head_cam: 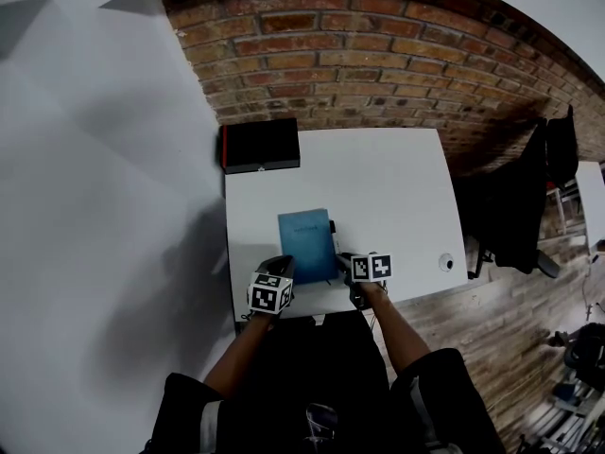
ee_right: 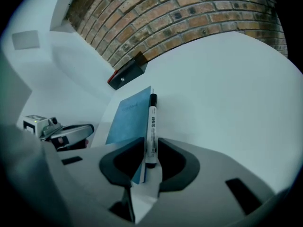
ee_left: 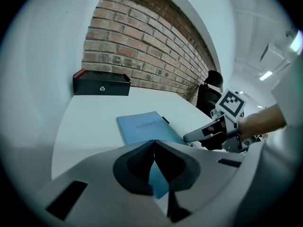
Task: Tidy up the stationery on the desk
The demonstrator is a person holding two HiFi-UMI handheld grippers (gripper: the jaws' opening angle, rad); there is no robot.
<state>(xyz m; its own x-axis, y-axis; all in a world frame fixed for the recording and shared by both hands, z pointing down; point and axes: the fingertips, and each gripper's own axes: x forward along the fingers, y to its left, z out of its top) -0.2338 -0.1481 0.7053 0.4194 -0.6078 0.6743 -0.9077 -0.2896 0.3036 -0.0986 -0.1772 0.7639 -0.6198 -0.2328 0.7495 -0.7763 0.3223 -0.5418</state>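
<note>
At the near edge of the white desk [head_cam: 378, 187], a blue notebook [head_cam: 307, 244] lay flat with a black-capped marker pen [ee_right: 152, 126] lying along its right side. The right gripper [ee_right: 150, 145] had its jaws set narrowly about the marker's near end, pads against the barrel, so I judged it gripped but not yet lifted. The left gripper [ee_left: 154, 143] was fully closed, its tips together over the notebook's near left corner; whether it pinched the cover could not be told. A black box [head_cam: 260, 147] sat at the far left corner, well apart from both. Tidying looked barely begun: the marker and the notebook had yet to be put away, and a small round item [head_cam: 446, 262], too small to identify, lay near the right edge.
</note>
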